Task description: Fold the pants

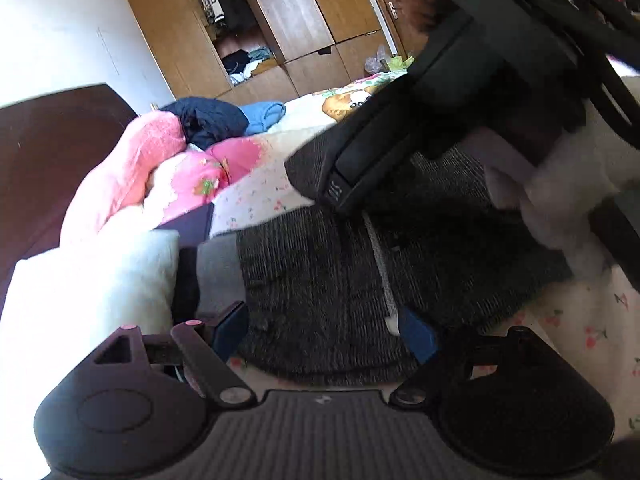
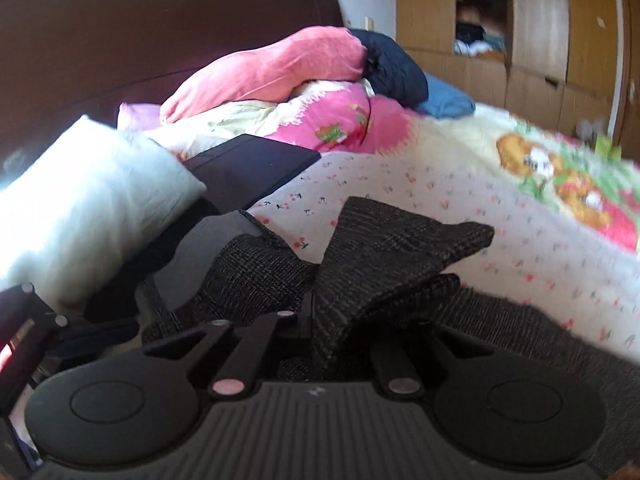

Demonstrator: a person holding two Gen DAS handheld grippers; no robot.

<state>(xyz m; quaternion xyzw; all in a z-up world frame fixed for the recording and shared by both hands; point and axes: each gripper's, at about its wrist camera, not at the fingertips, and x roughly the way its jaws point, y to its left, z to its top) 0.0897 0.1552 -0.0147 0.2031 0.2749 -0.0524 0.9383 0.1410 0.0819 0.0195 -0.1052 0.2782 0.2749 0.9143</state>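
Observation:
The dark grey knitted pants (image 1: 320,280) lie on the floral bed sheet (image 1: 260,192). My left gripper (image 1: 324,332) hovers low over them, its blue pads (image 1: 230,328) standing wide apart with nothing pressed between them. Above and to the right of it, my right gripper (image 1: 344,196) reaches over the pants, with a white sleeve (image 1: 560,200) behind it. In the right wrist view my right gripper (image 2: 310,316) is shut on a fold of the pants (image 2: 384,248), which stands up from between its fingers and drapes to the right.
A white pillow (image 2: 92,200) and a flat black case (image 2: 256,164) lie at the left by the dark headboard (image 2: 160,20). Pink bedding (image 2: 272,68), a navy garment (image 2: 392,68) and a blue one (image 2: 448,102) are piled behind. A wooden wardrobe (image 1: 280,20) stands beyond the bed.

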